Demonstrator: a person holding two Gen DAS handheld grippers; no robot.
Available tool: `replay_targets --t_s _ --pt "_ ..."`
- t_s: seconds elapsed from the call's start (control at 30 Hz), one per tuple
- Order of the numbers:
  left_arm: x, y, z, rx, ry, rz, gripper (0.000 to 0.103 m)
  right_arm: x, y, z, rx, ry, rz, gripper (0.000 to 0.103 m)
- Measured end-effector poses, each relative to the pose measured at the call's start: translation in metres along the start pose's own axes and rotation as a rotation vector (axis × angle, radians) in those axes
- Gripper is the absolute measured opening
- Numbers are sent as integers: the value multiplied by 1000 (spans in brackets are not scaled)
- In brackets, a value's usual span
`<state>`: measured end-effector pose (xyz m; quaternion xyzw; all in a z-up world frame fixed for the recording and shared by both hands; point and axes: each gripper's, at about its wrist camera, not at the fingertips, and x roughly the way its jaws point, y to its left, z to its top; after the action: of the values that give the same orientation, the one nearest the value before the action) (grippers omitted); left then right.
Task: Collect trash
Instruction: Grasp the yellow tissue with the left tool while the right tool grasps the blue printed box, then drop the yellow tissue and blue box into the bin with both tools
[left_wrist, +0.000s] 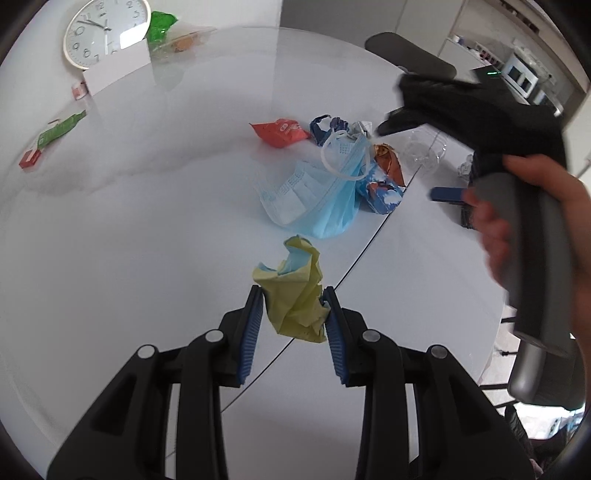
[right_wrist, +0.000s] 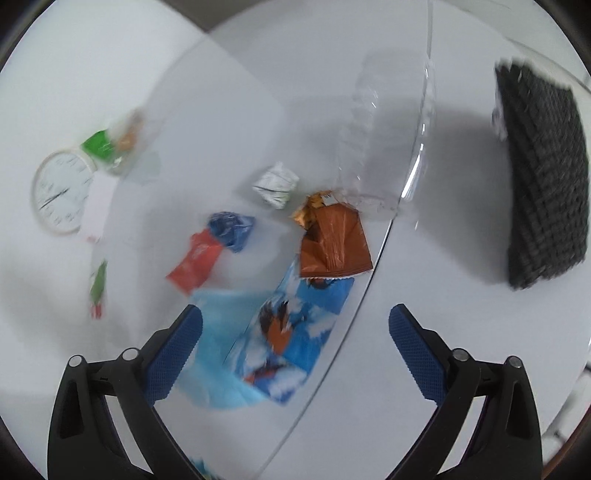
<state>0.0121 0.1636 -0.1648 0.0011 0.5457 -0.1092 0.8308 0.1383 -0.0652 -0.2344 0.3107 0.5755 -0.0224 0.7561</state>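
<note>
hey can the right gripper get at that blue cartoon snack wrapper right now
Probably yes. The right gripper has its jaws wide open and empty, pointing down over the blue wrapper. The brown wrapper overlaps its far end, but the near part lies clear.

Around the round white wall clock (right_wrist: 61, 197), motion blur is smearing the right wrist view, its numerals and the print on the red crumpled wrapper (right_wrist: 194, 264) to its right are staying unreadable, and the black woven mat (right_wrist: 543, 184) far right is losing its texture.
</note>
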Motion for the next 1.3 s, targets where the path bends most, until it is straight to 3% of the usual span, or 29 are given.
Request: replay_targets --t_s 0.17,0.37,0.57,0.7,0.83,1.07,1.3 --pt "5 4 3 53 11 -8 33 25 -1 -1 44 35 -57 79" --pt "4 7 8 68 7 -5 33 23 -3 -8 22 56 -23 55" --pt "-2 2 6 61 -4 -1 33 5 -9 -15 -29 62 37 52" --pt "-9 -9 3 68 -5 -17 33 -13 -18 -25 -94 63 30 53" --pt "-13 -29 2 95 -5 -37 33 -45 -49 -42 -149 53 28 53" --pt "-15 -87 0 167 5 -103 33 -118 -119 -72 -228 -42 -112 53" --pt "-14 -169 -3 265 41 -223 33 -177 -210 -90 -150 -122 -226 53"
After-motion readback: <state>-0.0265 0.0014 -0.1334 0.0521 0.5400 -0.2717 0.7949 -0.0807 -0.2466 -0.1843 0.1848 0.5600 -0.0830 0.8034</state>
